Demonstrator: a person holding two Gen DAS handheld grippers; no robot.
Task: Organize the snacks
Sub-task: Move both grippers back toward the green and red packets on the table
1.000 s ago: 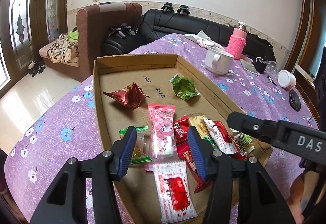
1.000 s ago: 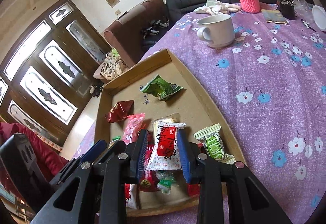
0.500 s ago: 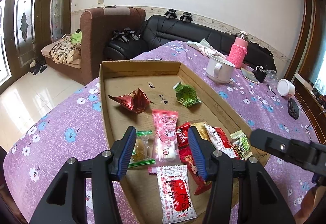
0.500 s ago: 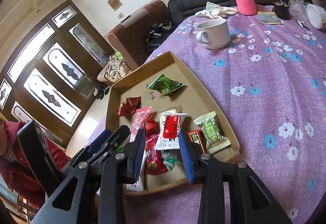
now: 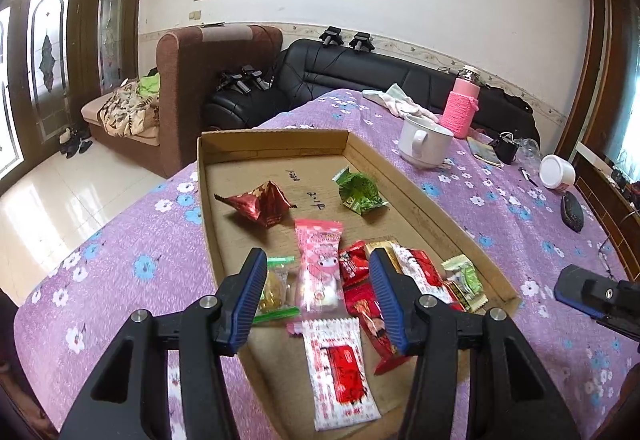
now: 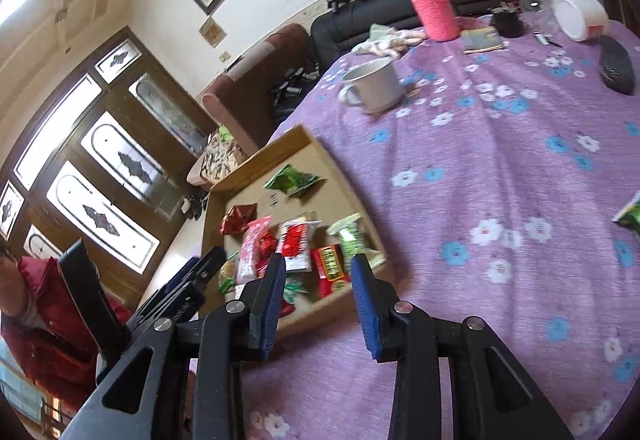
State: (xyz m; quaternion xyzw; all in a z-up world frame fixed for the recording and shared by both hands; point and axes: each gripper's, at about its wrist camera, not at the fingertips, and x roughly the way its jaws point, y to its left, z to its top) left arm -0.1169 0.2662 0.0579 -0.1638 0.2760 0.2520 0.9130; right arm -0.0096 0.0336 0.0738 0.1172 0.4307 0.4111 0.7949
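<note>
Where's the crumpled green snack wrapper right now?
In the left wrist view, the crumpled green snack wrapper lies in the far right of the cardboard tray, right of the red foil wrapper.

The left gripper (image 5: pixel 318 298) points forward and downward, its blue-padded jaws parted with nothing pressed between them. The right gripper (image 6: pixel 318 302) tilts down likewise, jaws apart and empty, narrower than the left's. In the left wrist view the right gripper's tip shows at about three o'clock; in the right wrist view the left gripper sits at about eight o'clock.
</note>
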